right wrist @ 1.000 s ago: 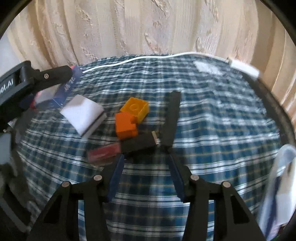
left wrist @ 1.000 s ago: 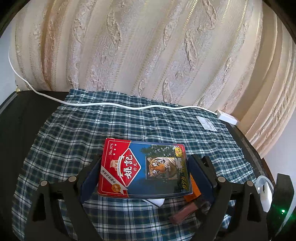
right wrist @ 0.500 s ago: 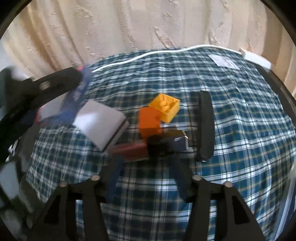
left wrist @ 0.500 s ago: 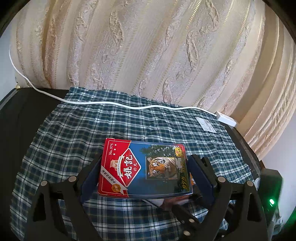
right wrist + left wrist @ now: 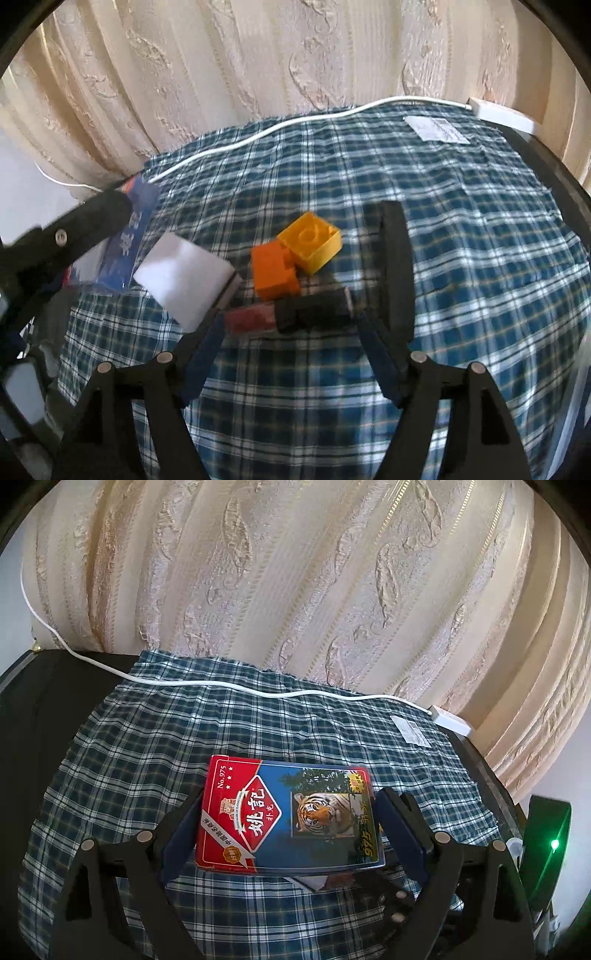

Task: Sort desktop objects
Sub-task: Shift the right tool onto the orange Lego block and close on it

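My left gripper (image 5: 288, 801) is shut on a red and blue playing-card box (image 5: 288, 823) with a tiger picture, held flat above the plaid cloth (image 5: 147, 760). In the right wrist view, a red-and-black tube (image 5: 291, 314) lies on the cloth between the tips of my right gripper (image 5: 291, 326); its jaws are opening and the pads do not press on the tube. Just beyond the tube sit an orange brick (image 5: 275, 273) and a yellow brick (image 5: 310, 242). A white block (image 5: 184, 275) lies to the left and a long black bar (image 5: 397, 266) to the right.
A white cable (image 5: 258, 690) runs along the cloth's far edge to a white adapter (image 5: 450, 720), with a paper label (image 5: 412, 731) beside it. A cream curtain (image 5: 295, 590) hangs behind. Dark table edge (image 5: 554, 173) borders the cloth. A device with a green light (image 5: 550, 843) stands at right.
The right gripper's jaws have spread wider and it has shifted, so the tube and bricks now sit centred before its fingertips. The left gripper keeps still with the card box.
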